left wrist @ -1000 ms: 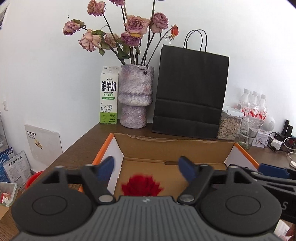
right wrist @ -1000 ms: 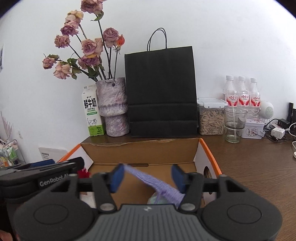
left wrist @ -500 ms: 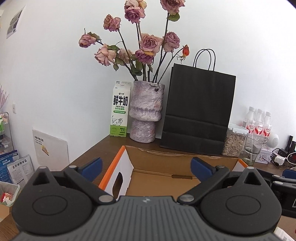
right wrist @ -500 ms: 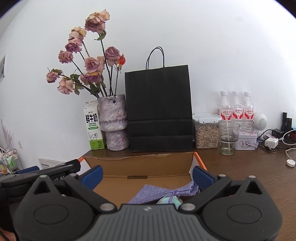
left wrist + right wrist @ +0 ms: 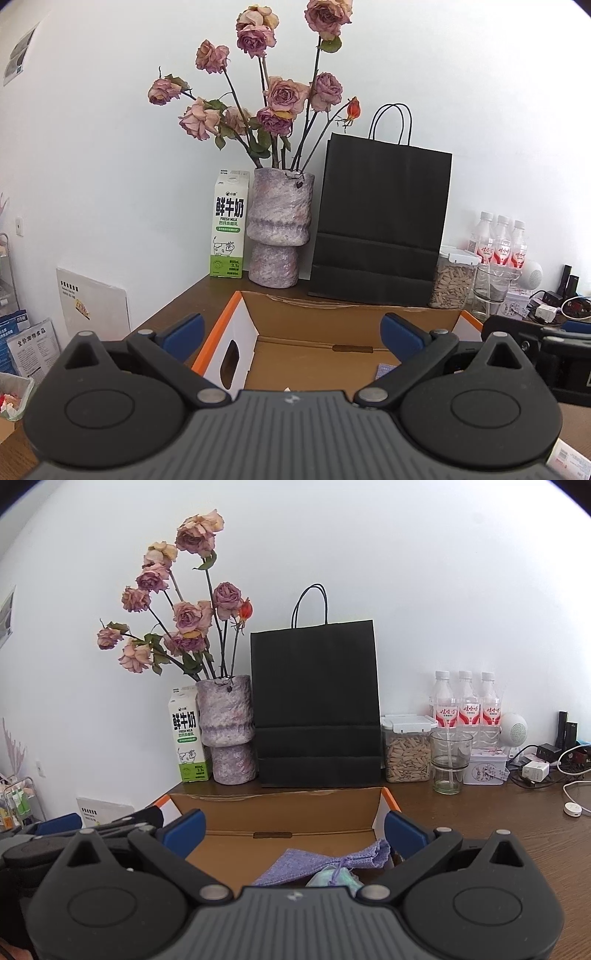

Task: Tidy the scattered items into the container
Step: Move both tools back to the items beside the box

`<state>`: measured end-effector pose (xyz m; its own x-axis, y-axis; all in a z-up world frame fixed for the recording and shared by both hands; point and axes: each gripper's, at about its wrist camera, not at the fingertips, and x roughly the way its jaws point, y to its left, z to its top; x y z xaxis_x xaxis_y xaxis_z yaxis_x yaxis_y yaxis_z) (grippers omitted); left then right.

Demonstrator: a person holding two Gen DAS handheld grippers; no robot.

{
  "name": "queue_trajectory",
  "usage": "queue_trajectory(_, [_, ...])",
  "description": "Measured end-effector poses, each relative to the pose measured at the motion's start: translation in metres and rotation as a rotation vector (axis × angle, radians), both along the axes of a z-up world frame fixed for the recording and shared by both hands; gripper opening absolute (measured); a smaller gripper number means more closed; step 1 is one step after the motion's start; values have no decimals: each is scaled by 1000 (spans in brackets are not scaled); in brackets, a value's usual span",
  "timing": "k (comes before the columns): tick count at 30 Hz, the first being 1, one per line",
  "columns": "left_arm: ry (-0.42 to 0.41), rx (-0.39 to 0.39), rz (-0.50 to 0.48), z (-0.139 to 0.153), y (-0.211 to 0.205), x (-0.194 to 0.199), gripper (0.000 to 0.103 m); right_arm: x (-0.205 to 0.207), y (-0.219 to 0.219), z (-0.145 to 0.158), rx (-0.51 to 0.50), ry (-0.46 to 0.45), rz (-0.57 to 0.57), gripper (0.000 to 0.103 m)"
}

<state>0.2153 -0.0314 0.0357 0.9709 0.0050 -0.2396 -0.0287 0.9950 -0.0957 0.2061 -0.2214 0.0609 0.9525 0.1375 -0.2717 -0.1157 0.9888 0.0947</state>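
Note:
An open cardboard box [image 5: 332,314] [image 5: 280,808] with orange-edged white flaps sits on the brown table. Inside it, in the right wrist view, lies a purple drawstring pouch [image 5: 325,862] over a pale green item [image 5: 334,878]. A corner of the pouch [image 5: 386,370] shows in the left wrist view. My left gripper [image 5: 291,330] hovers wide open above the box's left side, nothing between its blue pads. Over the right side my right gripper [image 5: 293,829] also stands wide open and empty. The red item seen earlier is hidden.
Along the back wall stand a milk carton [image 5: 228,225], a vase of dried roses [image 5: 279,229], a black paper bag [image 5: 380,225], a seed jar [image 5: 406,749], a glass [image 5: 448,760], water bottles [image 5: 465,709], a tin and chargers with cables [image 5: 535,771].
Both grippers opened wide, letting go of the red item and the purple pouch into the box, then drew back and tilted up; the pouch now lies flat.

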Motion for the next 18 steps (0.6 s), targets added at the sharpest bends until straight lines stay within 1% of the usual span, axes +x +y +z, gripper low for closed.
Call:
queue_trajectory(3, [-26,15,-5,-1,-2,-9,103,-8,0,-1,-13,-14,9,103])
queue_trajectory(8, [-74,29,-12,-5,0,-28,103,-26,1,-13,-45,-23,21,103])
queue_trajectory(11, [-103,43,-11,-8,0,-42,103,-40,4,-19,-64,-44,34,103])
queue_trajectory(18, [-115,66,-19,-17,3,-74,103,-86,11,-29,-124,-103,64,103])
